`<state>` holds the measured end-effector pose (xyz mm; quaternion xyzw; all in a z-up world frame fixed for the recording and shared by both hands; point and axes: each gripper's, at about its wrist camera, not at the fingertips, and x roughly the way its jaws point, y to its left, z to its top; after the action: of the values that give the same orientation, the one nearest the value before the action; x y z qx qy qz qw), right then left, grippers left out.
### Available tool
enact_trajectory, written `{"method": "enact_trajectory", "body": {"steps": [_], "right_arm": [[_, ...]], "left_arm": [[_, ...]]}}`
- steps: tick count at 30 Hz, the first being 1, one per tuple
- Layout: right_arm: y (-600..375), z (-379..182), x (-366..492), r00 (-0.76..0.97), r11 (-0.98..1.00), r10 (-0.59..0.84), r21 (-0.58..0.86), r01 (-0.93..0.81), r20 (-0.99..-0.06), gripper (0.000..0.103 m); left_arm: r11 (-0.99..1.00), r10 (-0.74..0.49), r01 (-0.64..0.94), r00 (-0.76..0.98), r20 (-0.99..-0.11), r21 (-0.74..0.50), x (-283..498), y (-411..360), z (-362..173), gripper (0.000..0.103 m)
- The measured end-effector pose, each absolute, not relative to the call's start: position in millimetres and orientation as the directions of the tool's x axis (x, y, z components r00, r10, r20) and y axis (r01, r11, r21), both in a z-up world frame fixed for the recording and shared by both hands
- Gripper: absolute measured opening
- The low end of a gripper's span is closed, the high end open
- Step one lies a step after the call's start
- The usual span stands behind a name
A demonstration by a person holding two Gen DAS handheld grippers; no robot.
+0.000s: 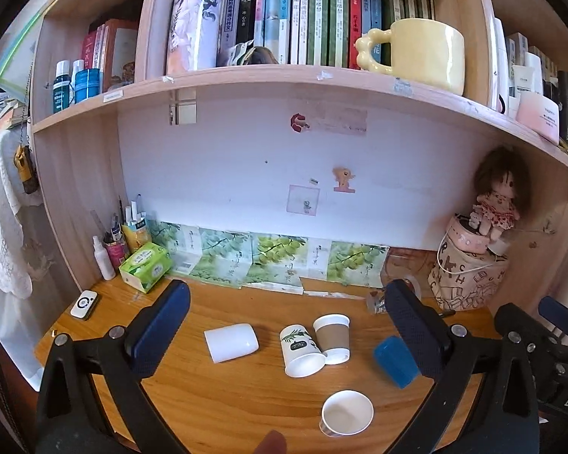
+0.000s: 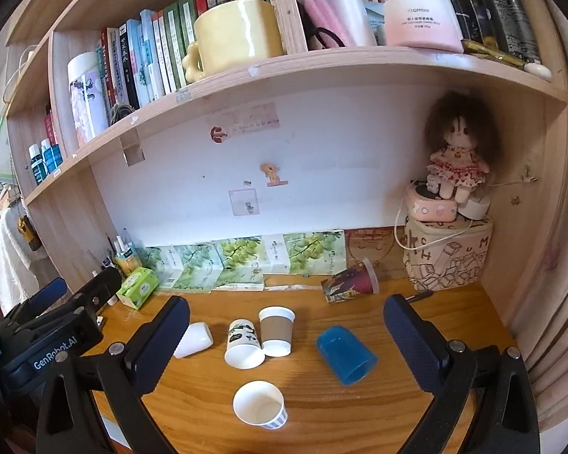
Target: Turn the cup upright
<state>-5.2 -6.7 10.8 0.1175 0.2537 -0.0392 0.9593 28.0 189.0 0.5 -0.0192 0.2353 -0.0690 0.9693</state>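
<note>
Several cups lie on the wooden desk [image 1: 223, 397]. A white cup [image 1: 231, 341] lies on its side, also in the right wrist view [image 2: 194, 339]. A white cup with a green print [image 1: 301, 350] [image 2: 243, 343] lies tipped beside a brown-sleeved cup [image 1: 333, 338] [image 2: 276, 331]. A blue cup [image 1: 395, 361] [image 2: 345, 353] lies on its side. A white paper cup [image 1: 346, 412] [image 2: 260, 409] stands upright in front. A red patterned cup [image 2: 350, 283] lies at the back. My left gripper [image 1: 287, 321] and right gripper [image 2: 286, 335] are open, empty, above the desk.
A green tissue box [image 1: 144, 266], pen holder and spray bottle stand at the back left. A printed bag [image 2: 448, 257] with a doll [image 2: 458, 166] stands at the back right. A shelf with books and a yellow mug [image 1: 420, 53] hangs overhead. The left gripper's body [image 2: 53, 336] shows at left.
</note>
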Motion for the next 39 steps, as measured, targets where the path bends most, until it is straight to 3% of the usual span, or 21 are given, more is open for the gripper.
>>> {"method": "enact_trajectory", "body": {"steps": [9, 39], "right_arm": [[-4.0, 18.3, -8.9, 0.885, 0.976, -0.042, 0.169, 0.134, -0.464, 0.103], [-9.0, 21.2, -26.3, 0.913, 0.976, -0.079, 0.156, 0.153, -0.401, 0.103]], "left_arm": [[0.991, -0.129, 0.131, 0.944, -0.303, -0.014, 12.8, 177.6, 17.4, 0.103], [0.983, -0.171, 0.183, 0.942, -0.290, 0.014, 3.2, 167.7, 17.7, 0.103]]}}
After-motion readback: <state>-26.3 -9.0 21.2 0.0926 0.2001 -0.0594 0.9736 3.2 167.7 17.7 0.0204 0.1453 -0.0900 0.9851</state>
